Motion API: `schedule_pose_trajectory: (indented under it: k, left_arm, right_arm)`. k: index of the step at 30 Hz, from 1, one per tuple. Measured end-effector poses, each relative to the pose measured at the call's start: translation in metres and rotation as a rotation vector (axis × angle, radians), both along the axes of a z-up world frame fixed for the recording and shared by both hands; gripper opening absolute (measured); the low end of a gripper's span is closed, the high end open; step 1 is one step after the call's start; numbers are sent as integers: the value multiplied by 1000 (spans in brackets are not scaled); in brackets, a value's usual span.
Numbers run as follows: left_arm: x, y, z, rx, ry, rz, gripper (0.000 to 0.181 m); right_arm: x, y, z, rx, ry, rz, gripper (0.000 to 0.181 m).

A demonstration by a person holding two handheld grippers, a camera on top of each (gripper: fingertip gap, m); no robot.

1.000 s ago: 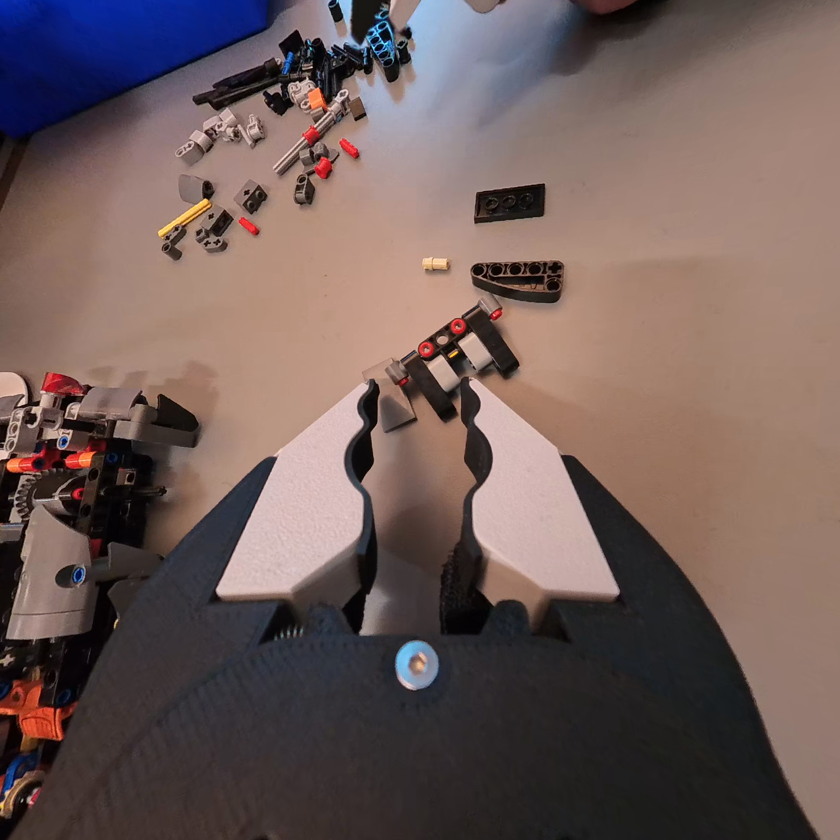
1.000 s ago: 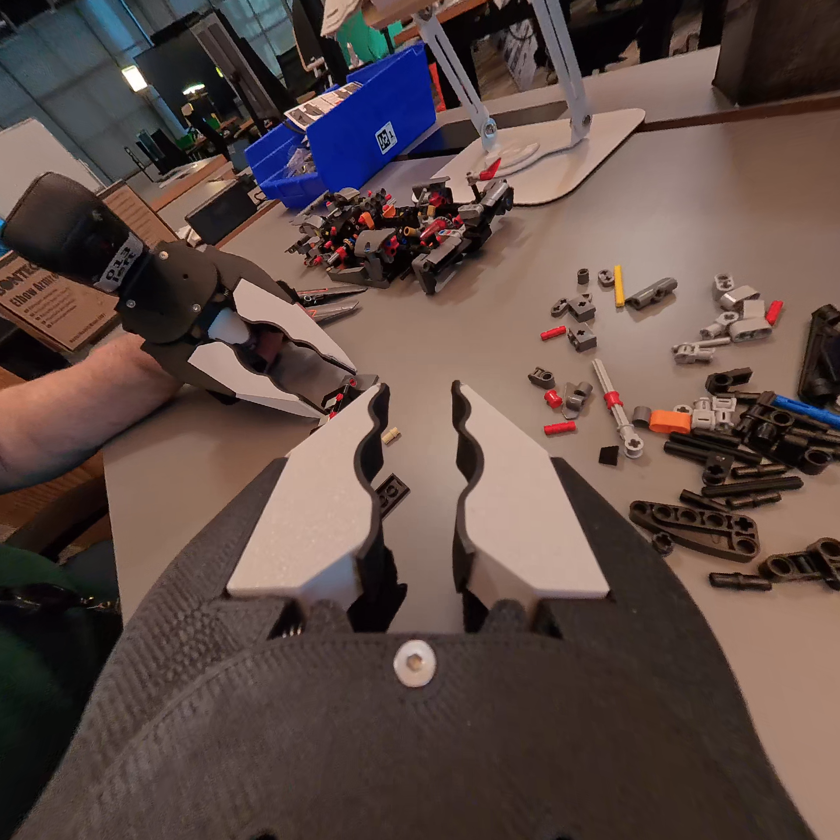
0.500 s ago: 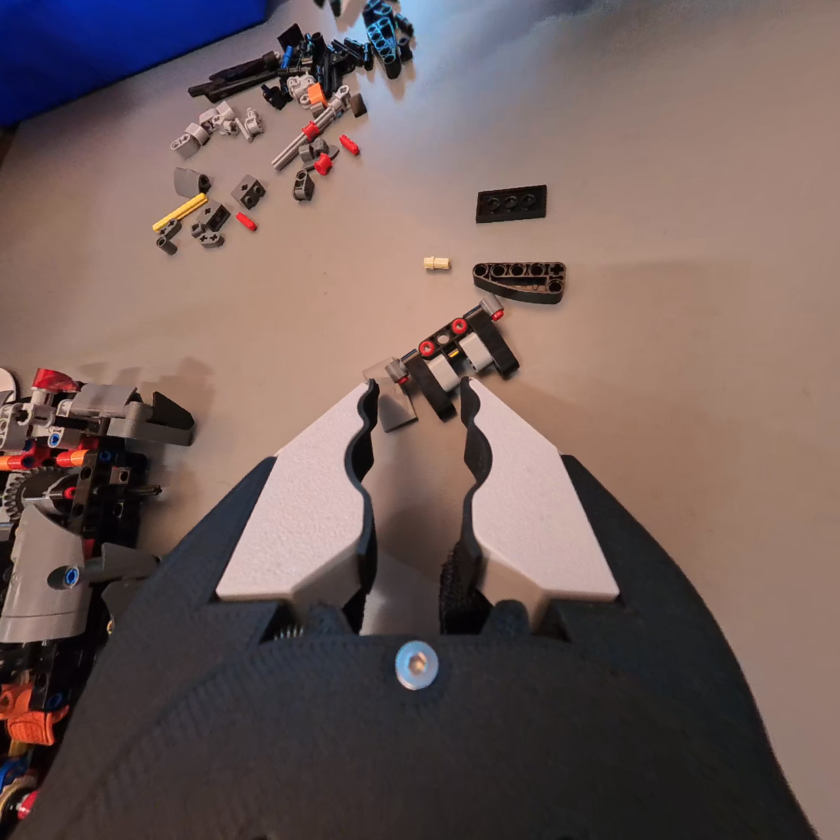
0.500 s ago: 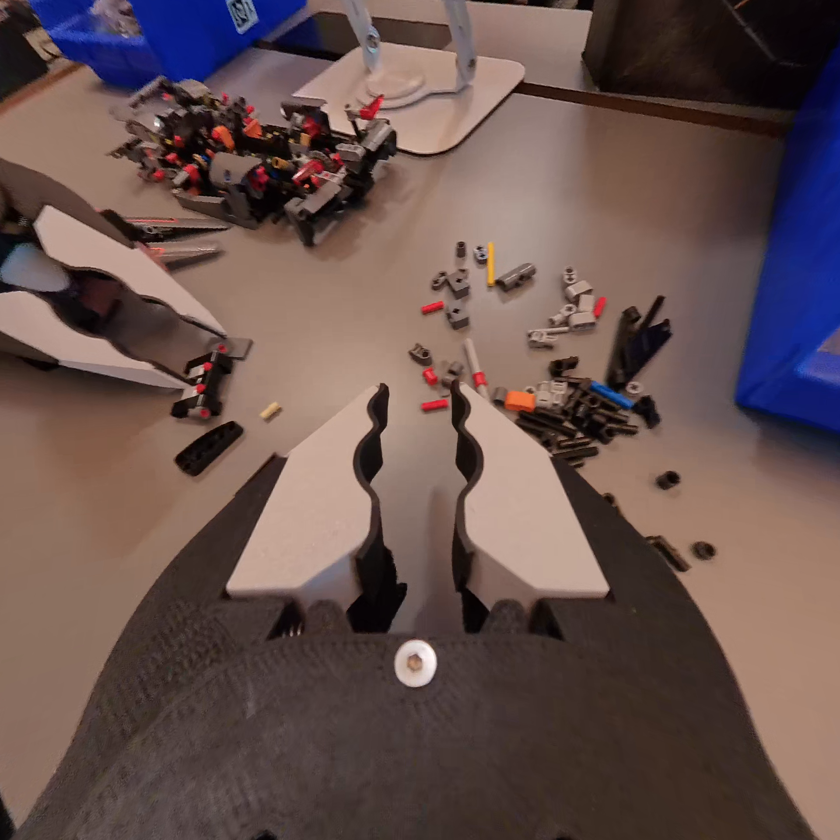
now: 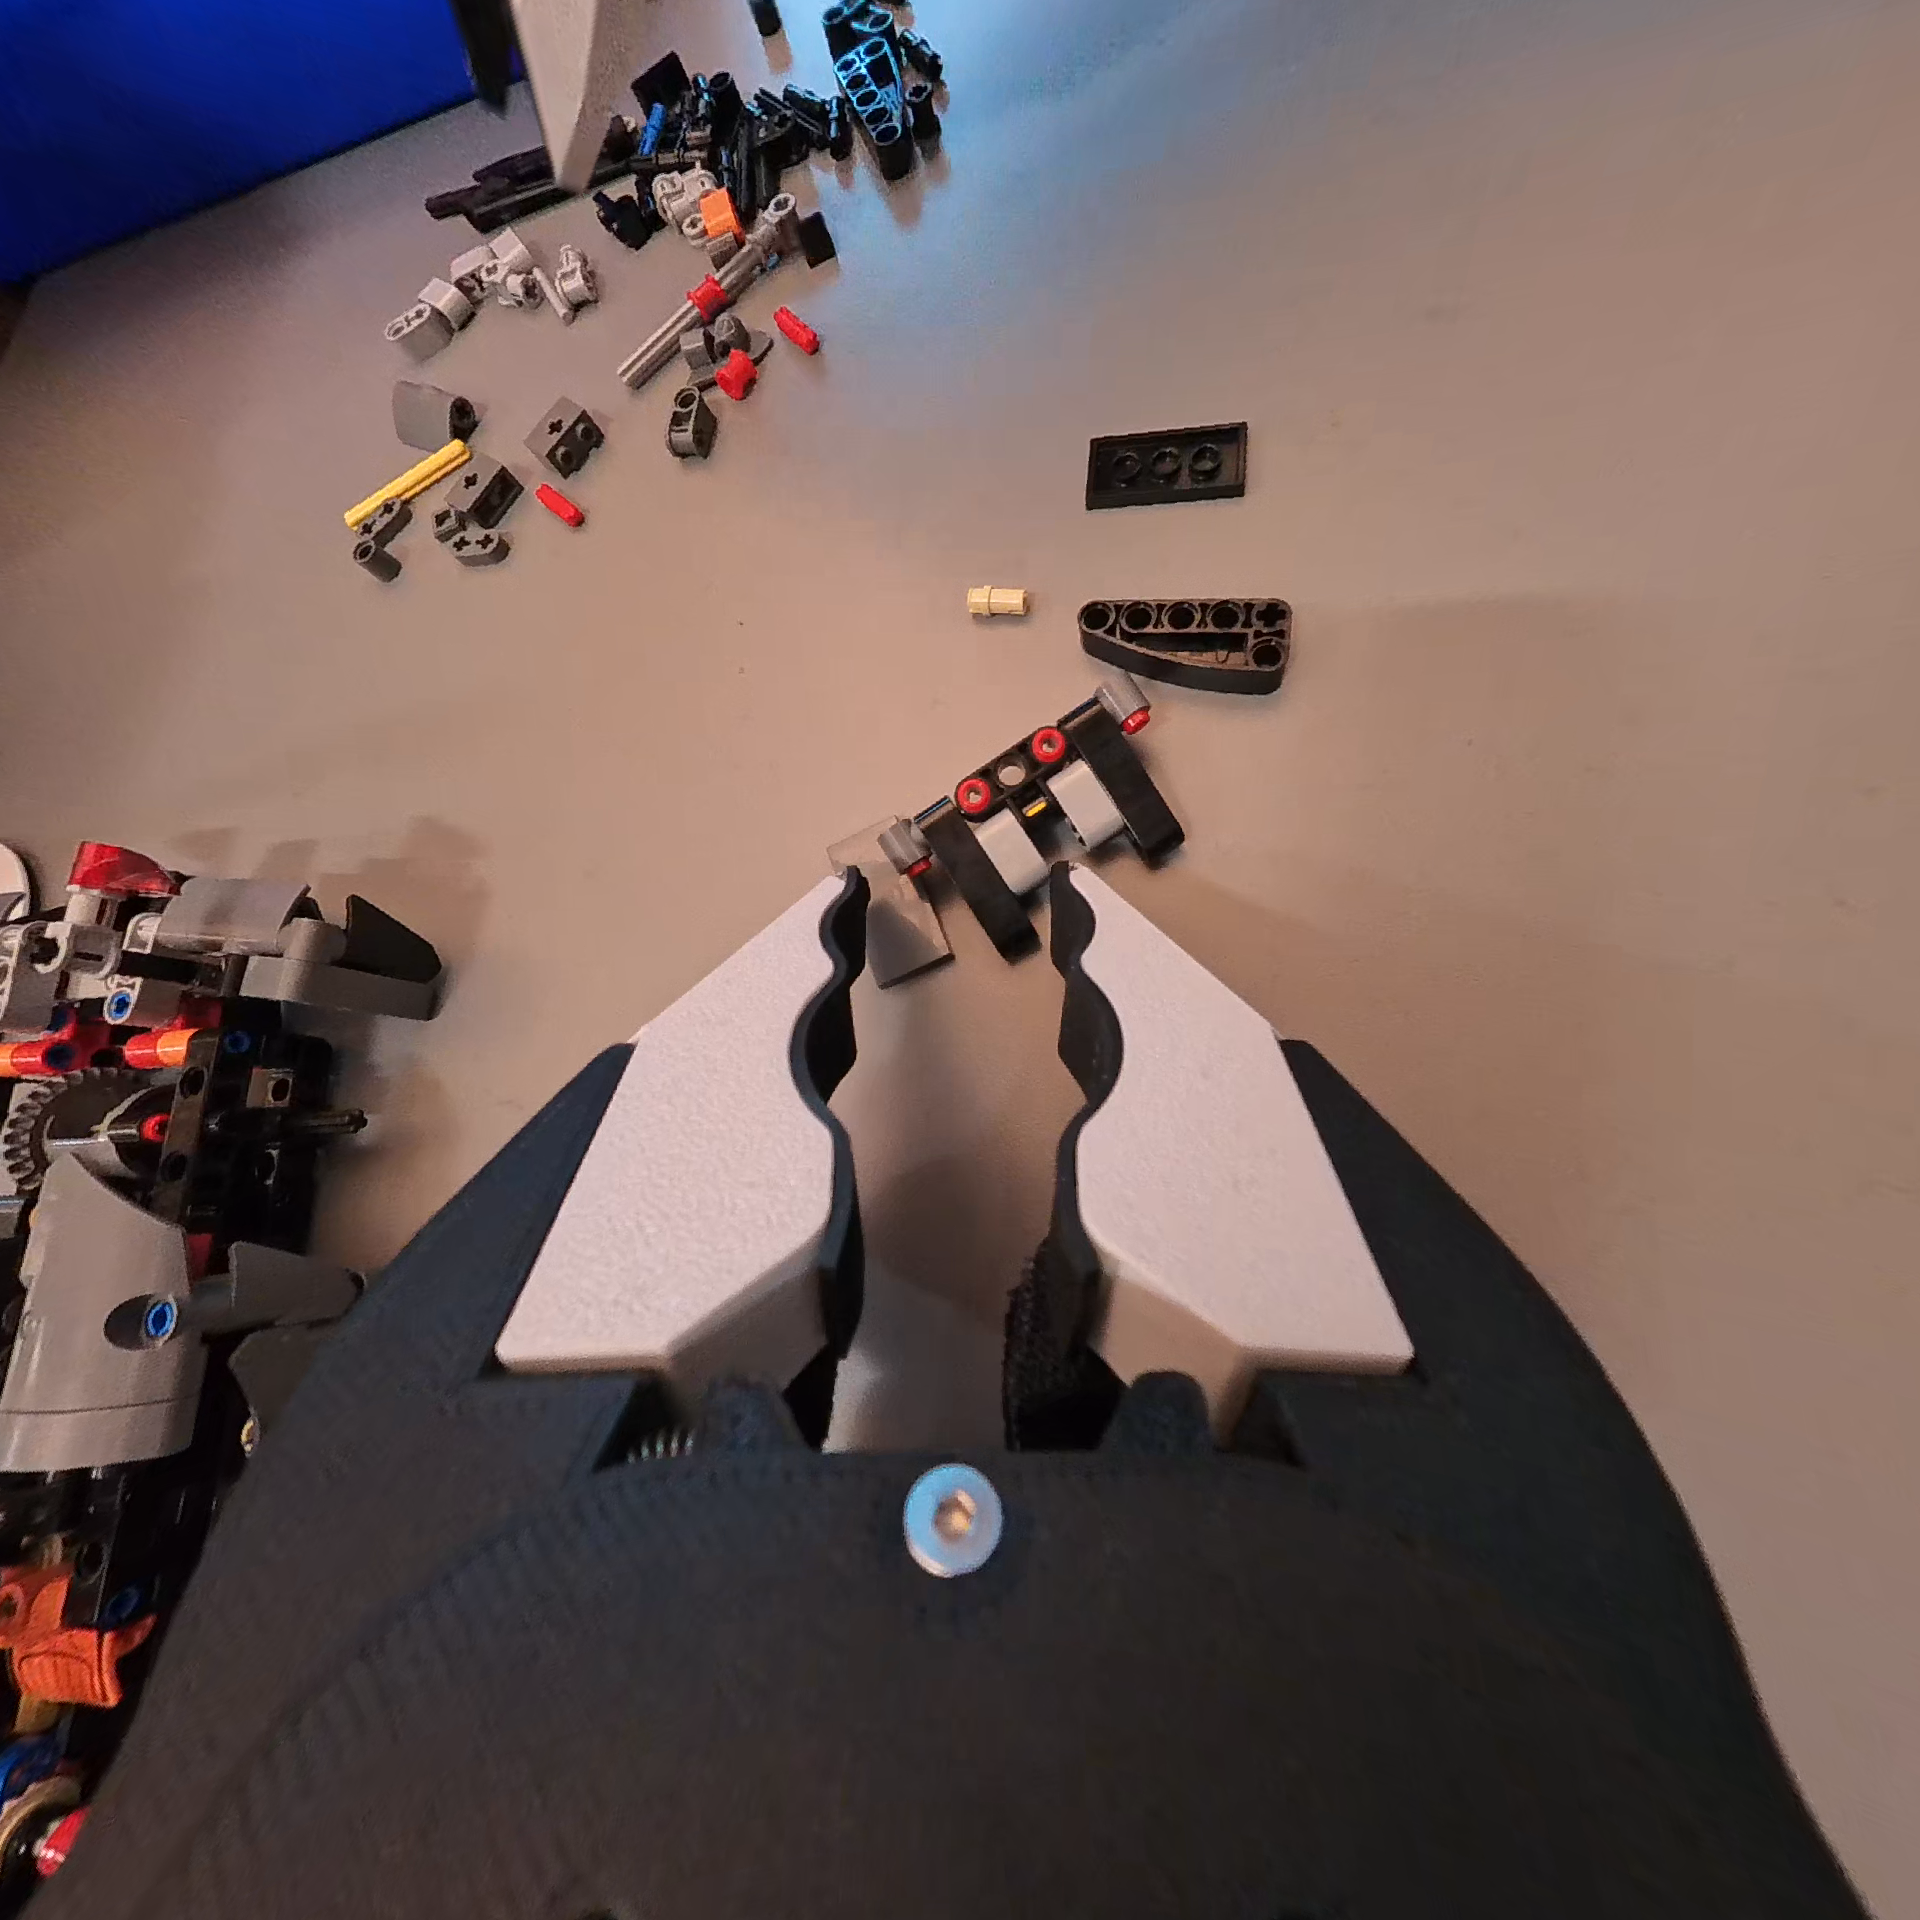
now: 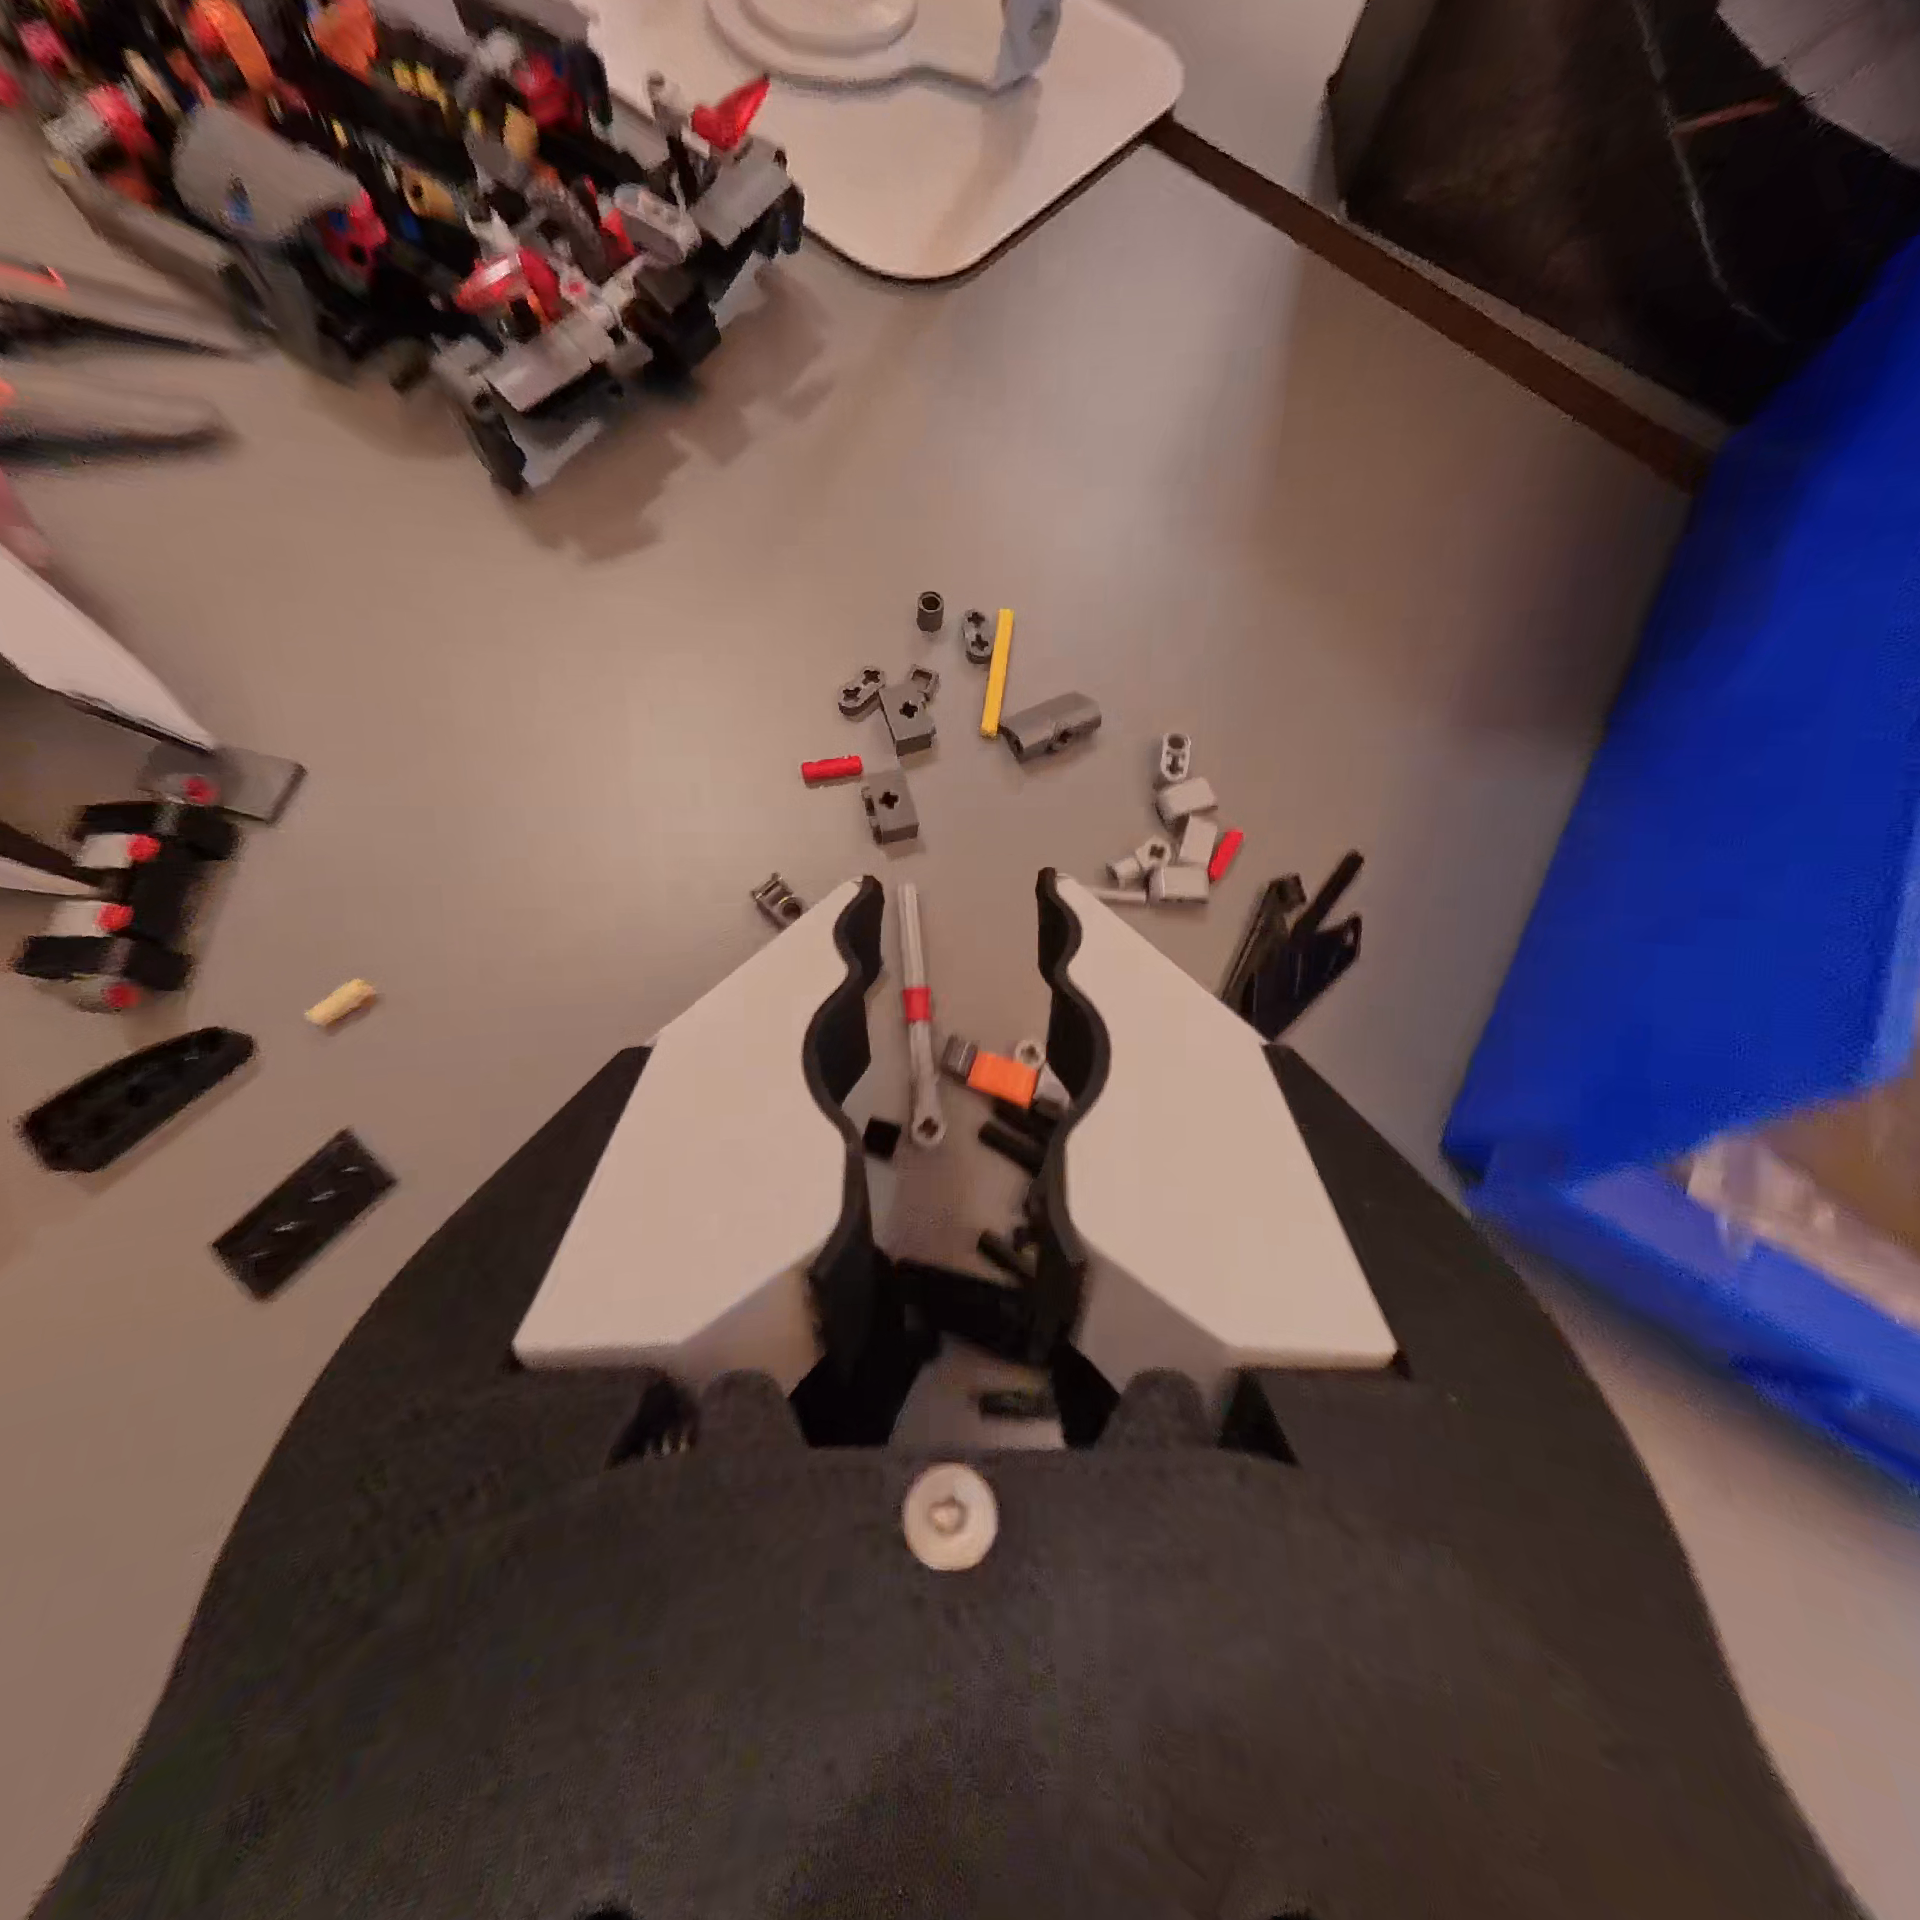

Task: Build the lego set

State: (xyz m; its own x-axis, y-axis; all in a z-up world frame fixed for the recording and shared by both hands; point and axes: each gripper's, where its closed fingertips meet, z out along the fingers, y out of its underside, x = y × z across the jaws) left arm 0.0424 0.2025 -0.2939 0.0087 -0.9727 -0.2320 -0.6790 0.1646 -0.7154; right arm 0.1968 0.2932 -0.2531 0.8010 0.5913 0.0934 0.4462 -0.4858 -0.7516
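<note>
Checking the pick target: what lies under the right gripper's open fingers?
Under the right gripper lie a grey axle with a red bush, an orange piece and small black pins. The fingers and body cover the rest of the pile.

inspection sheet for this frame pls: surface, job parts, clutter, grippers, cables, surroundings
Surface: grey table, flat, bare between part groups.
Job's things: small black-and-grey subassembly at the left hand-held gripper tips; large partial model; loose-parts pile.
Clutter: tan pin, black plate, black curved beam.
Grippers: both open, empty; right hand-held gripper over the grey axle.
Cables: nothing seen.
Surroundings: blue bin, white stand base.
</note>
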Motion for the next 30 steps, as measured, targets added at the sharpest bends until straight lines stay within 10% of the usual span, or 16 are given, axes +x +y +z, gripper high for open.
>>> schedule_pose_trajectory:
  k: [14,30]
  left_arm:
    - [0,0,0,-5,1,-2,33]
    - [0,0,0,-9,0,2,34]
  right_arm:
    - [-12,64,-39,-138,-248,166,41]
    - [-25,8,-3,-125,-112,176,23]
